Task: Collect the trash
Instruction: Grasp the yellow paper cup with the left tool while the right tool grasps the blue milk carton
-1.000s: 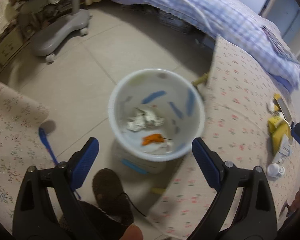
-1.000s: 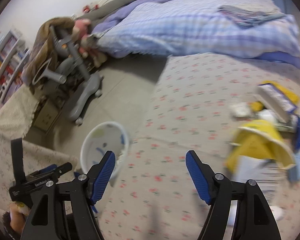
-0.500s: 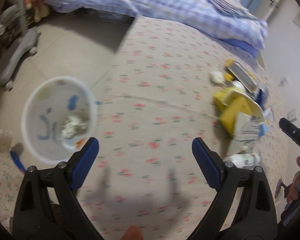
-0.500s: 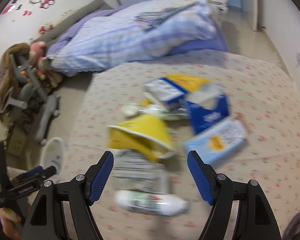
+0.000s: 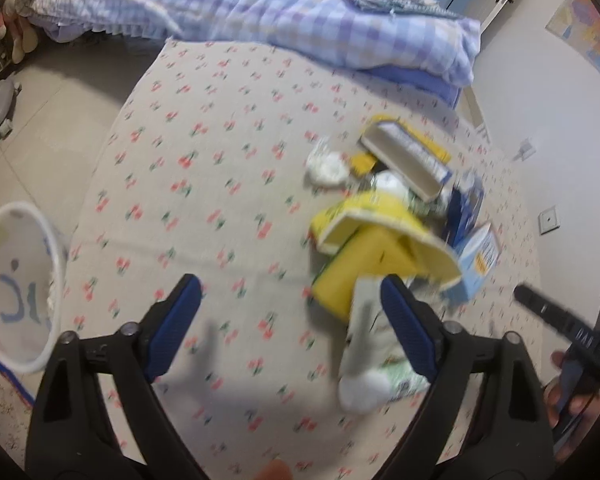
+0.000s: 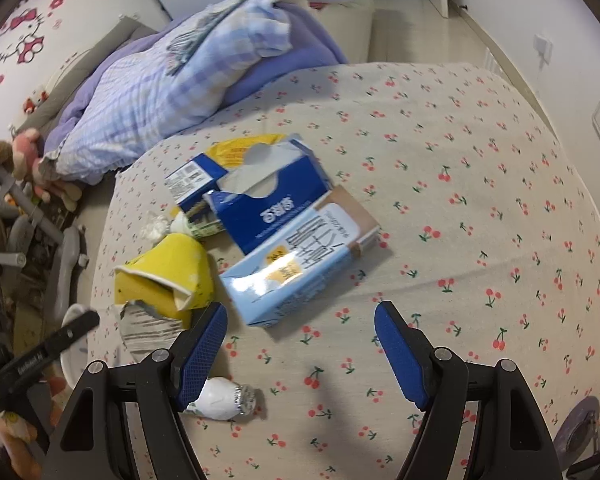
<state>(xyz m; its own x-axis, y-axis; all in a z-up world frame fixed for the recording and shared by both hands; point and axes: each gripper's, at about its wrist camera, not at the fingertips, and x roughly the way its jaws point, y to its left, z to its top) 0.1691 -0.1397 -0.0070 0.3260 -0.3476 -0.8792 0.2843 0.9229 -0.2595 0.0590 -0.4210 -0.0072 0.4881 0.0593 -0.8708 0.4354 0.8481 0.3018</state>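
A pile of trash lies on the cherry-print bed sheet (image 6: pixel 480 184): a yellow carton (image 6: pixel 168 276), a light blue carton (image 6: pixel 296 264), a dark blue tissue box (image 6: pixel 268 200), a crumpled tissue (image 6: pixel 154 228) and a small white bottle (image 6: pixel 220 398). In the left wrist view the yellow carton (image 5: pixel 380 248) and the white bottle (image 5: pixel 364 364) lie just beyond the right finger. My left gripper (image 5: pixel 288 320) is open and empty above the sheet. My right gripper (image 6: pixel 300 348) is open and empty, just short of the light blue carton. The white trash bin (image 5: pixel 16 292) stands on the floor at the left.
A checked blue quilt (image 5: pixel 260 4) is piled at the head of the bed. A grey chair base (image 6: pixel 66 264) stands on the tiled floor beside the bed. The white wall (image 5: pixel 560 120) runs along the bed's right side.
Both grippers have swung from the bin to the trash pile on the bed. The bin has slid to the left edge of the left wrist view. Both stay open.
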